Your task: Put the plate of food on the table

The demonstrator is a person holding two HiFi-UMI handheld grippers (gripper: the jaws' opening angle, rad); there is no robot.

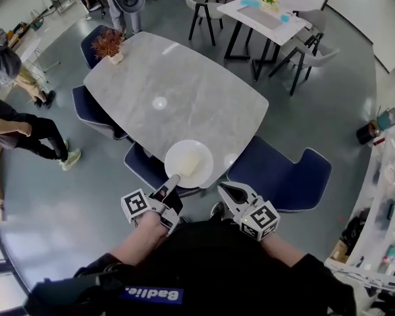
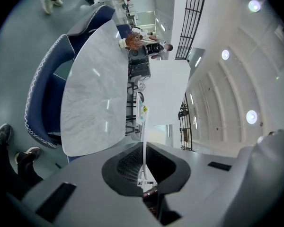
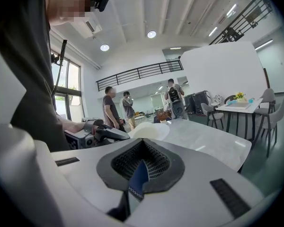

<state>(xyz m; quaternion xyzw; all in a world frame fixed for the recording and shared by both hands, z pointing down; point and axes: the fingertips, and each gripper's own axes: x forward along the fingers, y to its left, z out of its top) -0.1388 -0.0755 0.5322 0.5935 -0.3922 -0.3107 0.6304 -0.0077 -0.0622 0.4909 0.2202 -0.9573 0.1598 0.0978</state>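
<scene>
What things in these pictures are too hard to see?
1. What the food is: head view, too small and pale on the plate.
2. The plate's top: left gripper view shows only its edge, a thin white line between the left gripper's jaws.
3. The legs of the table: head view, hidden under its top.
4. Things on the far white table: head view, too small.

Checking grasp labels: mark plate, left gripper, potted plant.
plate (image 1: 179,153), head view, bare white face.
left gripper (image 1: 175,178), head view, tips at plate's near rim.
potted plant (image 1: 109,43), head view, its reddish leaves.
</scene>
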